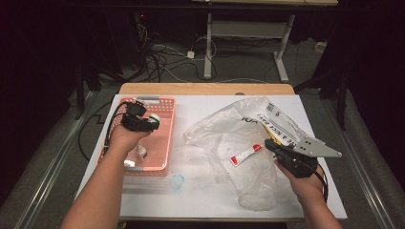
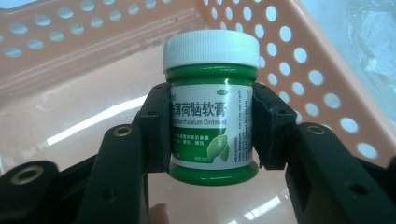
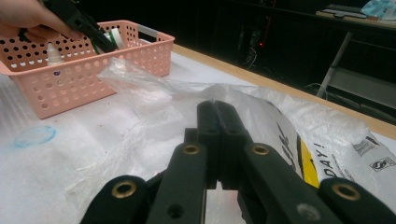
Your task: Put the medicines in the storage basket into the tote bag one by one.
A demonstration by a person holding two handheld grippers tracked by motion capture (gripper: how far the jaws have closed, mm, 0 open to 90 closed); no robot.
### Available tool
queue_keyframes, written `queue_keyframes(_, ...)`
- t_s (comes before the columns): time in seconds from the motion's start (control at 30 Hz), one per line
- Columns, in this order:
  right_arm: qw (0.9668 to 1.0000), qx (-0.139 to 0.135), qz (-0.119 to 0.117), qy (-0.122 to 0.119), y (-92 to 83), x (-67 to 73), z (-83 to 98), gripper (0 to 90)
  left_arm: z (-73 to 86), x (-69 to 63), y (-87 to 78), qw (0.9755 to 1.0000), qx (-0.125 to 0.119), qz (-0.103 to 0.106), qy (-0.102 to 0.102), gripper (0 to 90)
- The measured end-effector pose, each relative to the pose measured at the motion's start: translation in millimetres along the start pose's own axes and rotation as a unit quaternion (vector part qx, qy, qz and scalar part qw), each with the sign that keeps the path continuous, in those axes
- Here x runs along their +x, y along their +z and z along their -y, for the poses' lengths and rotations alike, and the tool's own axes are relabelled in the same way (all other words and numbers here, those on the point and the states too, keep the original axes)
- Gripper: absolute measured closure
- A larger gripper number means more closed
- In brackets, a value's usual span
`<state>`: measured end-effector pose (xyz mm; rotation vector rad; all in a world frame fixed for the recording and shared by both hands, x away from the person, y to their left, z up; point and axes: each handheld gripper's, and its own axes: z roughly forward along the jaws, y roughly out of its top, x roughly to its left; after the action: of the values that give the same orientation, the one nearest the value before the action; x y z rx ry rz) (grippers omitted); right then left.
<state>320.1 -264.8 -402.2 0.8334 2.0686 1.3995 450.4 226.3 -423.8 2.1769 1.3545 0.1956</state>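
**Ointment jar gripped over the pink basket**

Ointment jar [image 2: 211, 105], green with a white cap, sits upright between the jaws of the left gripper [image 2: 211, 130], which are partly closed and press on its labelled sides. It hangs inside the pink basket [image 1: 165, 138], above the floor, near the far end. A small white bottle [image 1: 142, 151] lies lower down in that basket. The right gripper [image 3: 219, 116] has its jaws fully closed on nothing, poised over the crumpled plastic bag [image 1: 224, 129], beside a red and white tube [image 1: 246, 154] on the white table [image 1: 200, 195].
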Motion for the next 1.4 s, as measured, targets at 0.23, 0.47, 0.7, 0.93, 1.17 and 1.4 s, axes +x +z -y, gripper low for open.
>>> queue_keyframes(0.23,1.0000,0.002,0.000,-0.001,-0.2,0.6,0.3,90.0,14.3,-5.7,-20.2,0.9989,-0.047,0.007,-0.005,53.4)
queue_keyframes(0.47,1.0000,0.003,-0.001,-0.003,1.0,2.1,0.4,90.0,29.0,-18.0,-36.3,0.9971,-0.076,0.004,0.006,53.4)
queue_keyframes(0.7,1.0000,0.004,-0.002,-0.002,0.7,2.9,0.6,90.0,45.6,-35.4,-52.3,0.9930,-0.116,0.013,0.017,53.5)
queue_keyframes(0.93,1.0000,0.004,-0.004,-0.004,1.2,4.0,1.0,90.0,63.7,-56.9,-57.0,0.9895,-0.139,0.024,0.032,53.5)
queue_keyframes(1.17,1.0000,0.005,-0.004,-0.006,1.0,4.3,1.7,90.0,77.4,-66.8,-57.1,0.9875,-0.148,0.038,0.036,53.5)
queue_keyframes(1.4,0.9999,0.008,-0.004,-0.008,1.6,4.7,1.7,90.0,83.6,-80.4,-61.7,0.9848,-0.159,0.043,0.055,53.5)
